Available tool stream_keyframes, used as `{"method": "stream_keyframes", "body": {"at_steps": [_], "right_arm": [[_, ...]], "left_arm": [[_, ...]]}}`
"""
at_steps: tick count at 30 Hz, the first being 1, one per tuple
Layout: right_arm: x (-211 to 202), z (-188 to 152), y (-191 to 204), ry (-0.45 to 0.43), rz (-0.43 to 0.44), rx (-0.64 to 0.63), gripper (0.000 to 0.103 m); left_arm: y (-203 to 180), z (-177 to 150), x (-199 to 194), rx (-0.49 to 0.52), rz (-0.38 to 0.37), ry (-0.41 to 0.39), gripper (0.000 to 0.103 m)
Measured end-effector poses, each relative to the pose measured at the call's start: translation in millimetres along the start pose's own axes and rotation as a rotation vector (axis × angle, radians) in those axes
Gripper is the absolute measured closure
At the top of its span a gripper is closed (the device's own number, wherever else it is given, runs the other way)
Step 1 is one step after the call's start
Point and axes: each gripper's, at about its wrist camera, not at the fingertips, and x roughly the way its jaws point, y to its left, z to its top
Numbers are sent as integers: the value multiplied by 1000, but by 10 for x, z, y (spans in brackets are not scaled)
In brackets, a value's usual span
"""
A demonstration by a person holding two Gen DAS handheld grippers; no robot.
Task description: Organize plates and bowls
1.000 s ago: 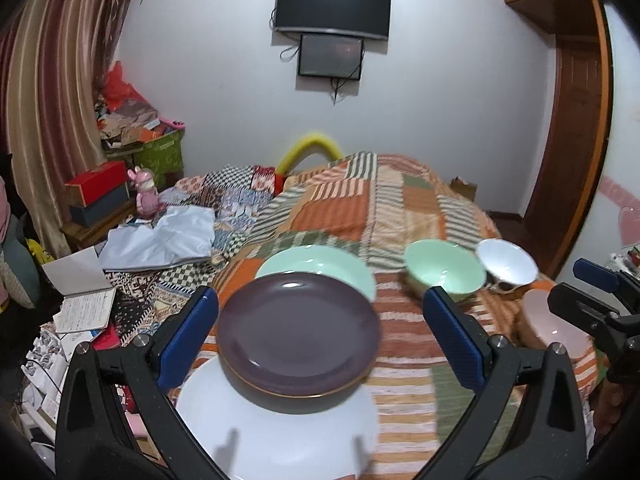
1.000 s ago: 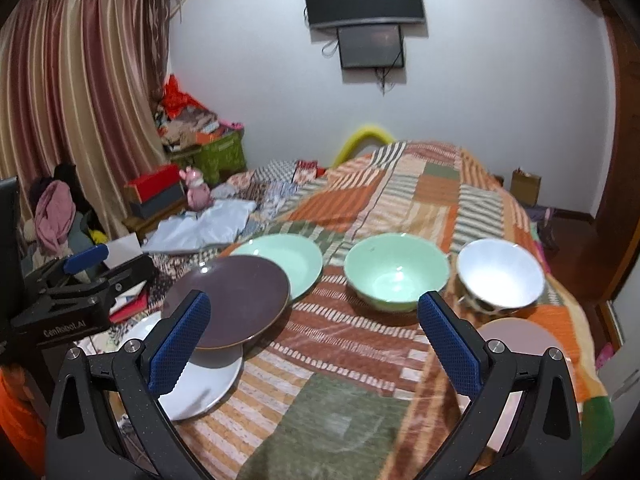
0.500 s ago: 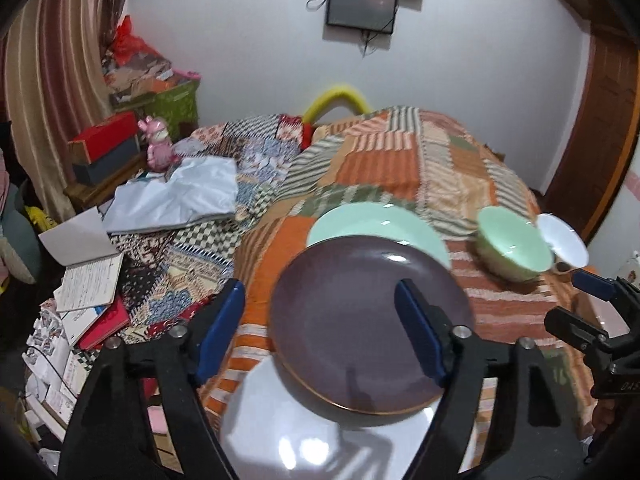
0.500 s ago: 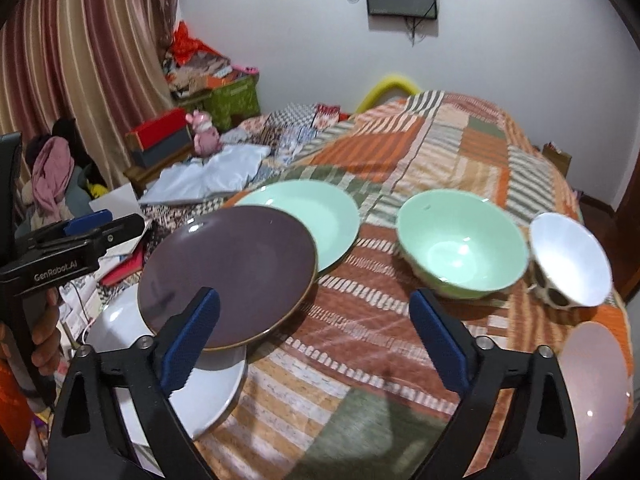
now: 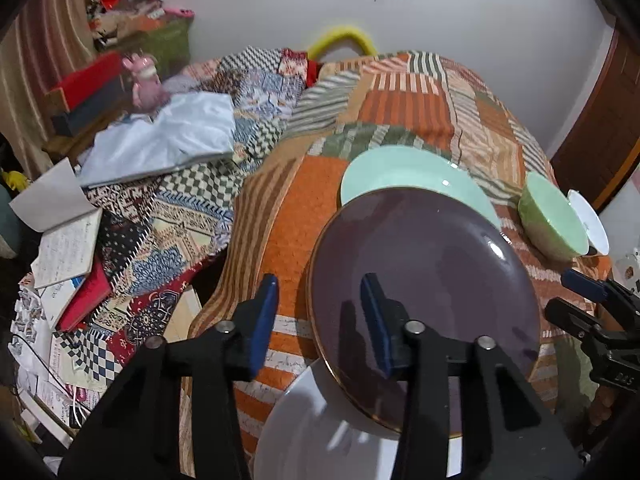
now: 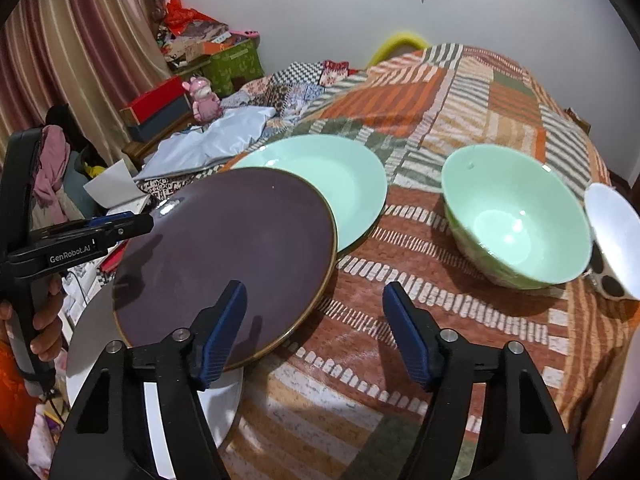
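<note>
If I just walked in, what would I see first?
First, the big purple plate up front, leaning on a white plate and overlapping a mint green plate behind it. The left gripper straddles the purple plate's rim, not yet clamped. To the right on the striped quilt sits a green bowl.

Even indoor light is cast from above, small glare spots are seen on the purple plate [image 5: 432, 280] and green bowl [image 6: 516, 216], soft shadows lie beneath, motion blur softens details, and strong fisheye bending with dark corner vignetting is seen.
</note>
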Motion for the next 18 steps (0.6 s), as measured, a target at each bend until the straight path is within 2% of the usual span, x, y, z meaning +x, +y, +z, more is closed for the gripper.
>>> {"method": "stream_keyframes", "body": {"at_steps": [5, 10, 12, 18], "right_arm": [[99, 2, 16, 26, 8, 13, 47], [181, 12, 29, 55, 35, 22, 63], [209, 16, 26, 59, 41, 27, 65], [305, 24, 11, 85, 77, 54, 71]], "left_arm": [[8, 25, 122, 12, -36, 39, 69], [15, 36, 191, 10, -64, 65, 74], [23, 39, 211, 4, -80, 74, 77], [42, 60, 234, -4, -99, 78, 77]]}}
